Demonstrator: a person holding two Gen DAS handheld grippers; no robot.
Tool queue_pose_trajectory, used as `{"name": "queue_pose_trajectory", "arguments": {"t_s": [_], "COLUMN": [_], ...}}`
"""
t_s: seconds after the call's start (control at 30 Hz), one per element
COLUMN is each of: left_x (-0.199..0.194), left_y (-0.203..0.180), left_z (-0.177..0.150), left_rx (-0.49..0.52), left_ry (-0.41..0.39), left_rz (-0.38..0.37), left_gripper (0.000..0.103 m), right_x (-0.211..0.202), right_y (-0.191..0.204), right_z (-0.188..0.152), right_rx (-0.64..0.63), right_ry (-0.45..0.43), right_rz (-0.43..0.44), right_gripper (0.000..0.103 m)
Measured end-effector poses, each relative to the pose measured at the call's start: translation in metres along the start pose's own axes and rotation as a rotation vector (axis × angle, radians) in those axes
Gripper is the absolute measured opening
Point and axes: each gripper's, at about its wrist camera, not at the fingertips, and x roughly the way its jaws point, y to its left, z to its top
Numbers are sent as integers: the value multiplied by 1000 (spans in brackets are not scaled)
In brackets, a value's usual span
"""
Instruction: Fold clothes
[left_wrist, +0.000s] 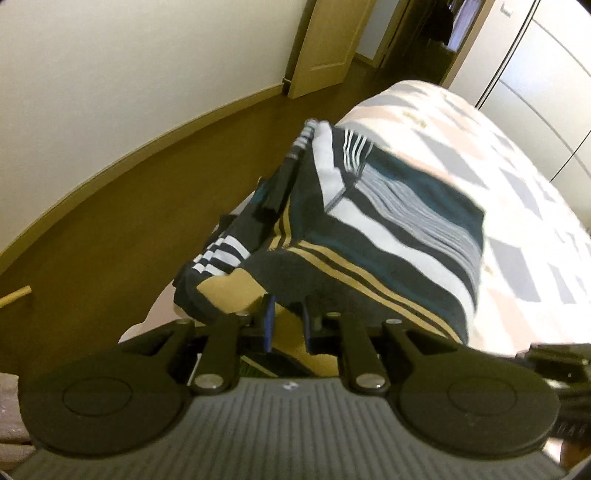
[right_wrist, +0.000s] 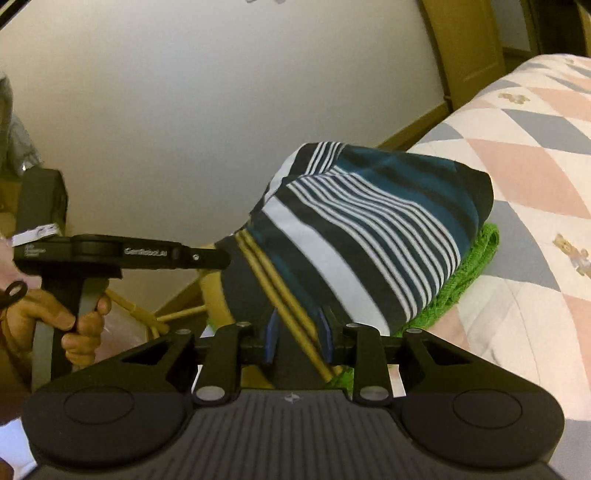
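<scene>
Both jaws nearly closed, each apparently pinching striped garment (right_wrist: 354, 236) edge

Both pictures are lit by soft, warm, yellowish light, and no hard shadows or bright glare are seen. Straight lines, like the wall (left_wrist: 110, 74) and its skirting board (left_wrist: 122, 166), are bent into curves toward the edges, and the corners are cut off in black. The striped garment (left_wrist: 388, 221) is smeared by blur in the left wrist view, while its stripes are seen a little sharper in the right wrist view.
</scene>
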Motion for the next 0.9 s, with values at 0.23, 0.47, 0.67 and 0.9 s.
{"name": "queue_pose_trajectory", "arguments": {"t_s": [0.23,0.47,0.67,0.9], "left_x": [-21,-119,-190,-250], "left_y": [-35,-92,-140,-162], "left_z": [2,-17,-31,-49], "left_rx": [4,38,86,101], "left_ry": [-19,-83,-144,-192], "left_rz": [111,183,214,212], "left_gripper": [27,63,88,102], "right_x": [15,-71,-128,-175], "right_y": [-10,-11,5,32], "right_z": [-15,-34,-42,-43], "right_rx": [43,160,203,201], "right_ry": [58,-54,-111,-139], "right_rz": [5,-11,-69,-157], "right_gripper": [31,64,90,101]}}
